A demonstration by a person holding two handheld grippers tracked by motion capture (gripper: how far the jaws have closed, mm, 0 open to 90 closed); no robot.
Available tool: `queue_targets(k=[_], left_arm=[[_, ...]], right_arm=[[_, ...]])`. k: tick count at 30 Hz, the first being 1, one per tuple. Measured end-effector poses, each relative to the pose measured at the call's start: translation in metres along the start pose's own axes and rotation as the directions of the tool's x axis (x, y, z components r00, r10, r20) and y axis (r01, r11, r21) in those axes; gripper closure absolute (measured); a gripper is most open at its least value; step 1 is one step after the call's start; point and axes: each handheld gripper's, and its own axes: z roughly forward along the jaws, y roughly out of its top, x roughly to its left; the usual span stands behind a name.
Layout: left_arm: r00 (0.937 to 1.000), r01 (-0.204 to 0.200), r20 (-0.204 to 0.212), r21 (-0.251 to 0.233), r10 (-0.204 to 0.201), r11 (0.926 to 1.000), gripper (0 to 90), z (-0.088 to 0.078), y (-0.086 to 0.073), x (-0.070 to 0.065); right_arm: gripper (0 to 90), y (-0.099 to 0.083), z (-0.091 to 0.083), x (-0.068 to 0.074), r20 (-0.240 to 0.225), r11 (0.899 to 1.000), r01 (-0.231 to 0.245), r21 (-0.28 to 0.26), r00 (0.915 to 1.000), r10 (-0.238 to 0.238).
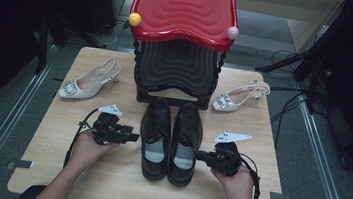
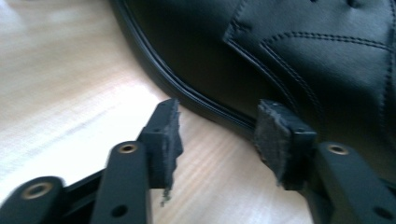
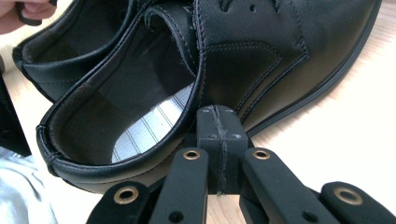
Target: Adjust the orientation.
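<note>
A pair of black leather lace-up shoes stands side by side at the middle of the wooden table (image 1: 46,165), toes pointing away. My left gripper (image 1: 132,137) lies just left of the left shoe (image 1: 155,137). In the left gripper view this gripper (image 2: 217,135) is open, its pads close to the sole edge of the left shoe (image 2: 280,46), with only bare table between them. My right gripper (image 1: 200,156) points at the outer side of the right shoe (image 1: 186,141). In the right gripper view its pads (image 3: 218,126) are pressed together, tips against the side wall of the right shoe (image 3: 261,51) below the collar.
A red-topped stand (image 1: 185,5) with a black lower shelf stands behind the shoes, a yellow ball (image 1: 135,19) and a pink ball (image 1: 232,33) on its corners. One beige slingback heel (image 1: 88,82) lies at the left, another (image 1: 240,97) at the right.
</note>
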Motion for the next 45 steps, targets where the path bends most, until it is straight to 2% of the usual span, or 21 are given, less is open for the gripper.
queue_targets(k=[3,5,6,9,11,13,18,20,22,26,29,32,33,35,37,40,43,45], left_arm=[[0.9981,0.008,0.061,0.046,-0.011,0.9989,61.5,0.005,-0.001,0.001],[0.9938,0.015,0.109,0.070,-0.023,0.9975,67.3,0.010,-0.001,0.000],[0.9936,0.016,0.110,0.071,-0.024,0.9974,70.1,0.012,-0.001,0.000],[0.9887,0.018,0.147,0.071,-0.028,0.9973,77.2,0.013,0.000,0.000],[0.9863,0.011,0.163,0.066,-0.022,0.9978,85.0,0.015,0.001,-0.002],[0.9892,0.009,0.146,0.054,-0.017,0.9985,89.9,0.017,0.002,-0.007],[0.9934,-0.001,0.114,0.066,-0.006,0.9978,90.0,0.017,0.003,-0.012],[0.9936,0.008,0.112,0.060,-0.014,0.9981,90.0,0.017,0.003,-0.013],[0.9911,0.011,0.132,0.060,-0.019,0.9981,90.0,0.018,0.003,-0.015],[0.9901,-0.025,0.140,0.077,0.014,0.9967,90.0,0.021,0.000,-0.028],[0.9932,-0.048,0.109,0.069,0.040,0.9965,90.0,0.023,-0.003,-0.041],[0.9887,-0.028,0.149,0.072,0.017,0.9970,90.0,0.027,-0.006,-0.044],[0.9867,-0.036,0.161,0.075,0.023,0.9965,89.9,0.028,-0.007,-0.046],[0.9879,-0.056,0.149,0.077,0.044,0.9954,89.8,0.030,-0.006,-0.050],[0.9874,-0.064,0.150,0.085,0.050,0.9943,89.7,0.028,-0.005,-0.049],[0.9909,-0.044,0.131,0.101,0.031,0.9939,78.5,0.024,-0.005,-0.044],[0.9957,-0.019,0.091,0.082,0.011,0.9965,73.2,0.017,-0.003,-0.037],[0.9977,-0.020,0.066,0.069,0.015,0.9974,69.5,0.013,-0.002,-0.034]], right_arm=[[90.0,0.000,0.001,-0.002,0.024,1.000,-0.012,-0.013,0.9997,0.012],[90.0,0.001,0.001,-0.006,0.012,0.999,-0.037,-0.025,0.9992,0.037],[90.0,0.001,0.002,-0.007,0.008,0.999,-0.042,-0.029,0.9991,0.042],[90.0,0.002,0.004,-0.007,0.010,0.999,-0.041,-0.030,0.9991,0.041],[90.0,0.002,0.005,-0.007,0.011,0.999,-0.041,-0.031,0.9991,0.042],[90.0,0.003,0.005,-0.008,0.010,0.999,-0.044,-0.032,0.9990,0.045],[90.0,0.003,0.006,-0.011,0.003,0.998,-0.051,-0.041,0.9987,0.051],[90.0,0.004,0.007,-0.011,0.006,0.998,-0.053,-0.044,0.9985,0.054],[90.0,0.006,0.007,-0.012,0.013,0.998,-0.051,-0.046,0.9986,0.052],[90.0,0.008,0.004,-0.017,0.057,0.997,-0.051,-0.058,0.9969,0.054],[90.0,0.009,0.002,-0.022,0.076,0.996,-0.062,-0.071,0.9948,0.067],[90.0,0.012,0.001,-0.027,0.091,0.995,-0.070,-0.074,0.9929,0.076],[90.0,0.012,0.001,-0.029,0.102,0.995,-0.070,-0.077,0.9918,0.077],[90.0,0.013,0.000,-0.032,0.114,0.994,-0.076,-0.082,0.9898,0.085],[90.0,0.013,-0.001,-0.036,0.098,0.992,-0.090,-0.086,0.9903,0.098],[88.0,0.013,-0.005,-0.039,0.097,0.990,-0.098,-0.098,0.9895,0.108],[87.4,0.015,-0.013,-0.037,0.074,0.988,-0.100,-0.117,0.9913,0.109],[86.7,0.016,-0.016,-0.034,0.071,0.988,-0.096,-0.119,0.9919,0.105]])
